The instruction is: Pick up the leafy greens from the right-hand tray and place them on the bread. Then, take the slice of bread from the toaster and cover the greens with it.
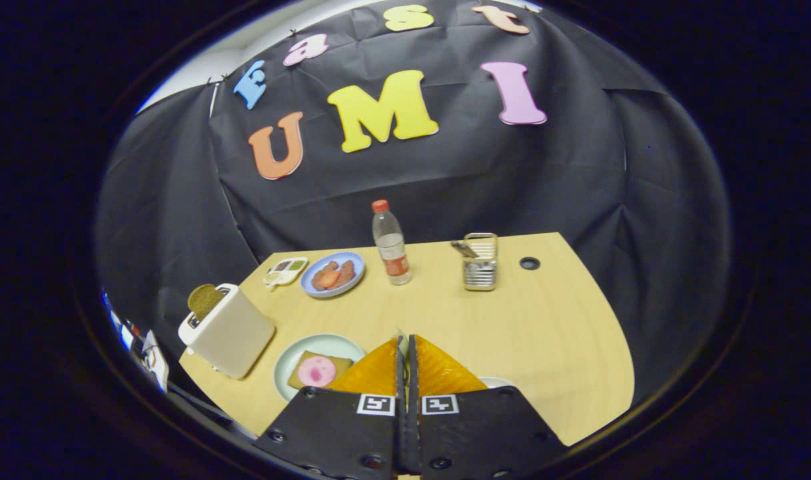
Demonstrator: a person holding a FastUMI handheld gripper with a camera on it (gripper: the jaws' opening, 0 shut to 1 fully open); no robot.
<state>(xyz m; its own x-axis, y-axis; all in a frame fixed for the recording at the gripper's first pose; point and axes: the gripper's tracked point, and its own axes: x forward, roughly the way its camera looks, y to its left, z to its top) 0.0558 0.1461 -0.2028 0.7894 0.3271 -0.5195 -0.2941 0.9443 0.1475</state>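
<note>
My gripper (406, 347) has its two fingers drawn close together, and a thin pale-green sliver peeps out at their tips; I take that for the leafy greens (401, 333) pinched between them, though so little shows that I cannot be sure both fingers press on it. Just beside the right finger, a pale rim (495, 382) shows on the table (545, 333), probably the right-hand tray.

The move turns on this: the bread (298, 368) with a pink round slice (317, 371) on it lies on the pale green plate (325, 345) just left of my fingers and slightly ahead, so I judge I must carry the greens leftward and down.

Further left stands the white toaster (228, 330), a brown slice (204, 300) sticking up out of its slot, its flat face towards me.

Beyond sit a blue plate (332, 275) of reddish food, a small divided dish (285, 271), a red-capped bottle (390, 243) and a metal rack (480, 262). The bottle's label is too small to read; my fingers bear square markers, no words.
</note>
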